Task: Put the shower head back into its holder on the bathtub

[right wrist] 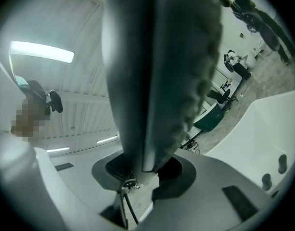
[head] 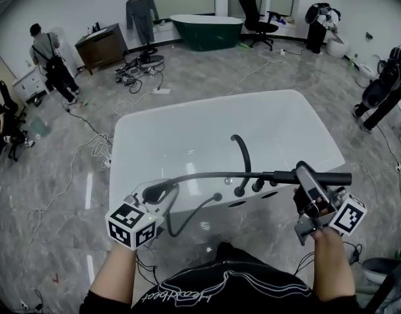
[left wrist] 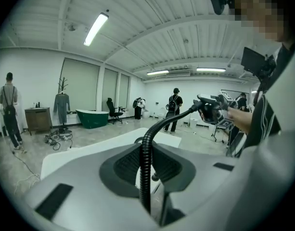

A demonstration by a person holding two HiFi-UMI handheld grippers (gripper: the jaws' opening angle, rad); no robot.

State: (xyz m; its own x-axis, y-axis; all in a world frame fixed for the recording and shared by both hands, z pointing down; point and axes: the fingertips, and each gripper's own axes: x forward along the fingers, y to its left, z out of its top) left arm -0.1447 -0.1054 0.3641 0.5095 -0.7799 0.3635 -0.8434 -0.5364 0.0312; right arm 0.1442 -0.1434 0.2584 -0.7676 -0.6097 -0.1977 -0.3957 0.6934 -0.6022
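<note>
A white bathtub (head: 187,139) fills the middle of the head view, with a curved black faucet (head: 243,152) and black knobs (head: 258,185) on its near rim. My right gripper (head: 306,178) is shut on the black shower head (head: 331,178), which lies about level above the rim's right end. In the right gripper view the shower head (right wrist: 157,71) stands huge between the jaws of my right gripper (right wrist: 142,172). The ribbed hose (head: 207,175) runs left to my left gripper (head: 157,193), which is shut on it. In the left gripper view the hose (left wrist: 152,134) rises from that gripper (left wrist: 147,170).
A dark green bathtub (head: 207,31), an office chair (head: 256,15) and a wooden cabinet (head: 102,44) stand at the back. Cables (head: 138,67) lie on the tiled floor. One person (head: 53,61) stands at the left, another (head: 386,87) at the right.
</note>
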